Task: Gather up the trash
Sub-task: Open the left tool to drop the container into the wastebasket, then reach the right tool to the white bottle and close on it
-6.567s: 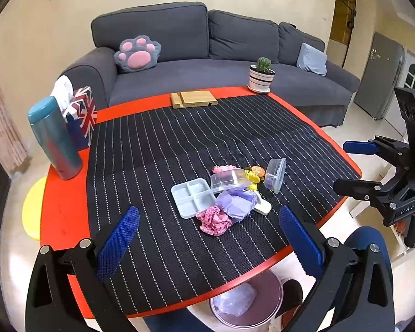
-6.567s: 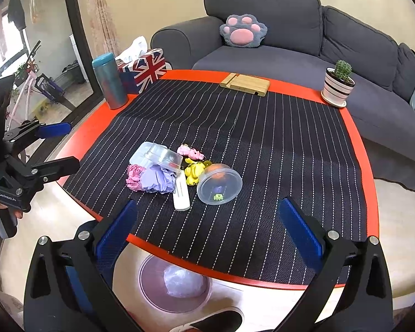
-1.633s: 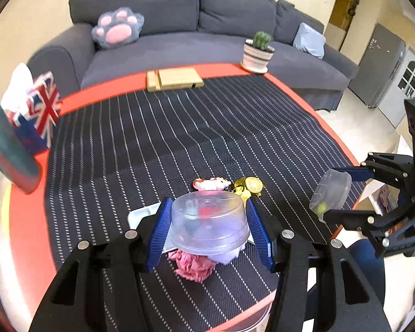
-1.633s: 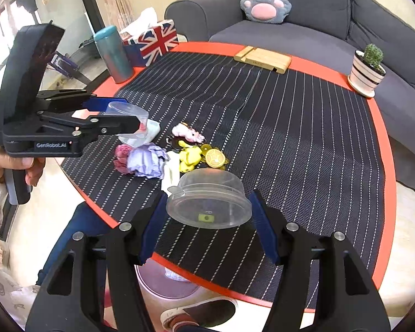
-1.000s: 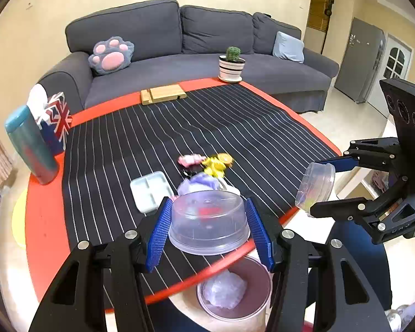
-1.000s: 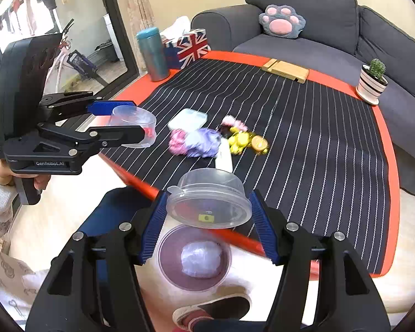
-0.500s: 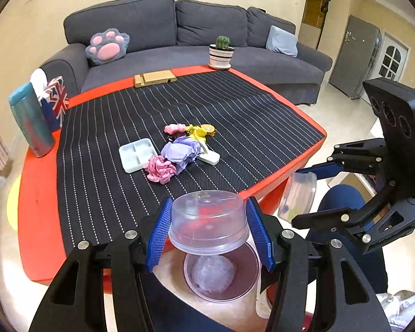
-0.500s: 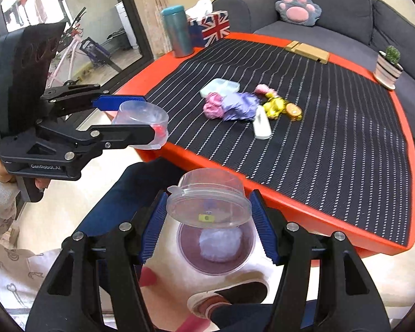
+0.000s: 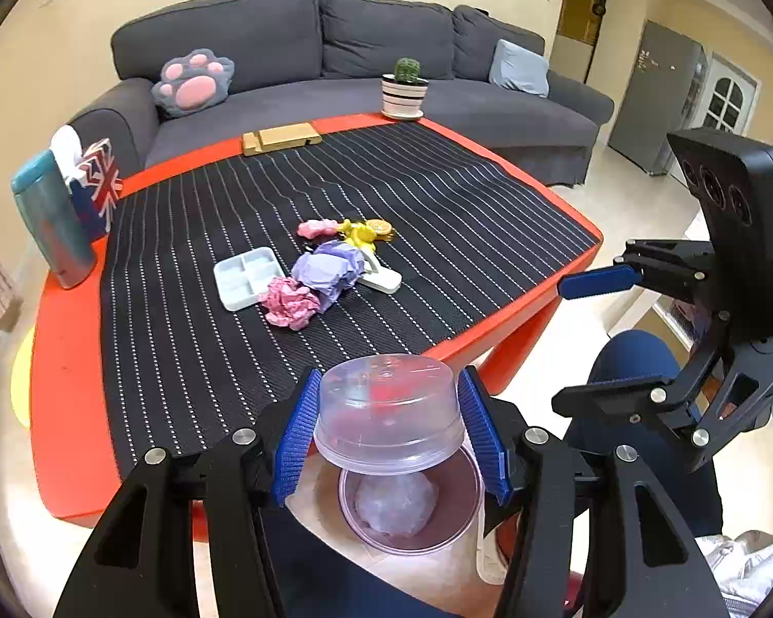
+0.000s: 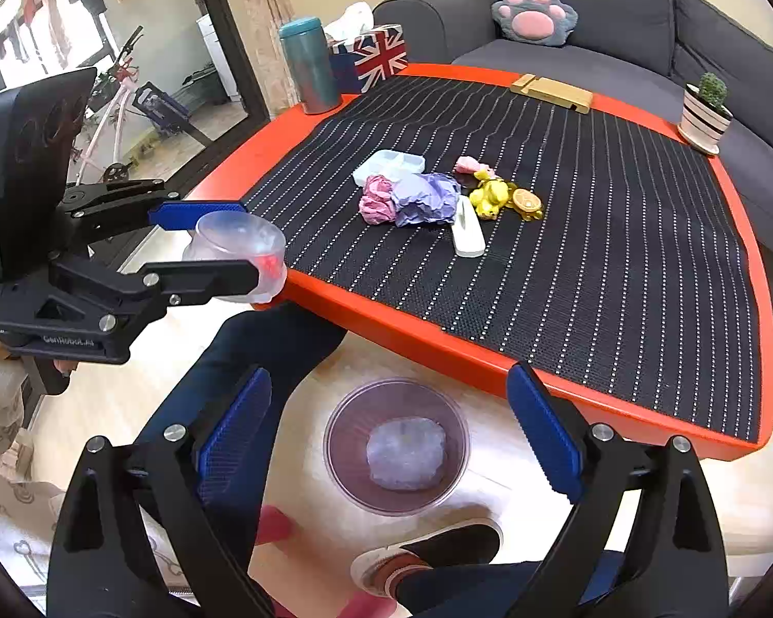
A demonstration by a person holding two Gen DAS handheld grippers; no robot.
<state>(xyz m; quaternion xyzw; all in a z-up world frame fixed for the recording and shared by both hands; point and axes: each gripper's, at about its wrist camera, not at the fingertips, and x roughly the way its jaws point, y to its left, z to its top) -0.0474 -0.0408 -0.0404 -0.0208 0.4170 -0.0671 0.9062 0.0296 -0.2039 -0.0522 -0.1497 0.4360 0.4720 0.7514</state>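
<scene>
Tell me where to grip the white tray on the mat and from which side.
Take the white tray by its free near-left rim, from above, jaws across the wall. It lies flat and shallow, and the pink wad crowds its right corner.

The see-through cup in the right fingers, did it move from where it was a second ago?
Yes. It is gone from the opening right gripper, which is empty above the trash bin.

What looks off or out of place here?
Right tool is opening with nothing between its pads, above the bin on the floor. Left tool grips a clear cup upside down. On the table, crumpled paper, a tray and toys lie in a heap.
</scene>
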